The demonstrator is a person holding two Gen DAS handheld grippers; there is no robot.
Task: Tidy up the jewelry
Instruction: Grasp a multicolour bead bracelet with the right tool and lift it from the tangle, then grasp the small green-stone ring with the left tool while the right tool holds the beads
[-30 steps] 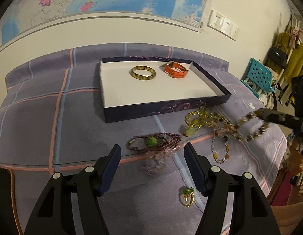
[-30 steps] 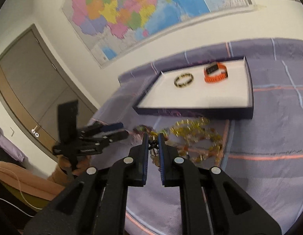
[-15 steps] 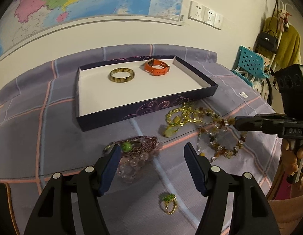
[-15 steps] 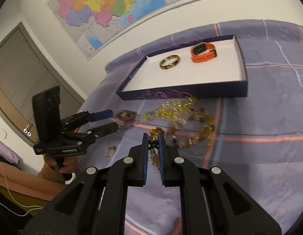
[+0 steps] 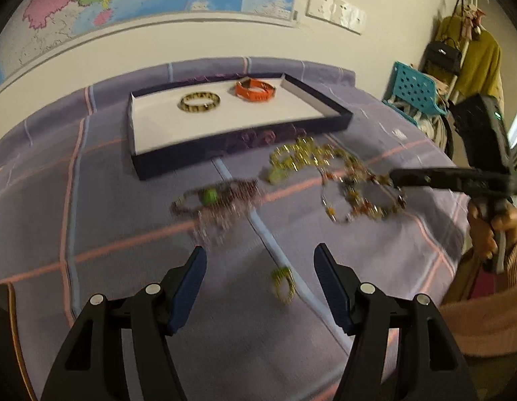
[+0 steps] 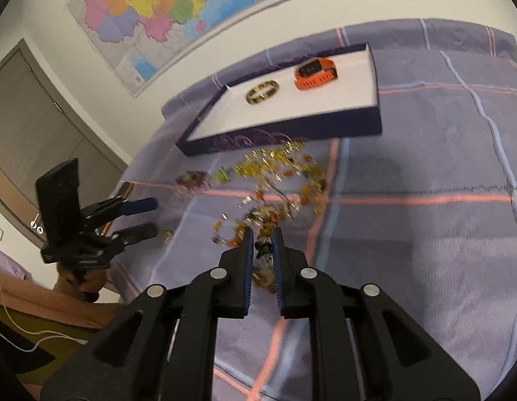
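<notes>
Lowered: right gripper jaws clamp amber bead strand, seemingly | left gripper jaws apart

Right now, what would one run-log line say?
left tool: open, empty, above small ring | right tool: shut on amber bead string | tray: bangle, orange band

Both wrist cams low over bed, facing wall – left frontal, right oblique, shared tray.

The left hand-held gripper hovers with fingers spread wide; the right hand-held gripper is nearly closed.
</notes>
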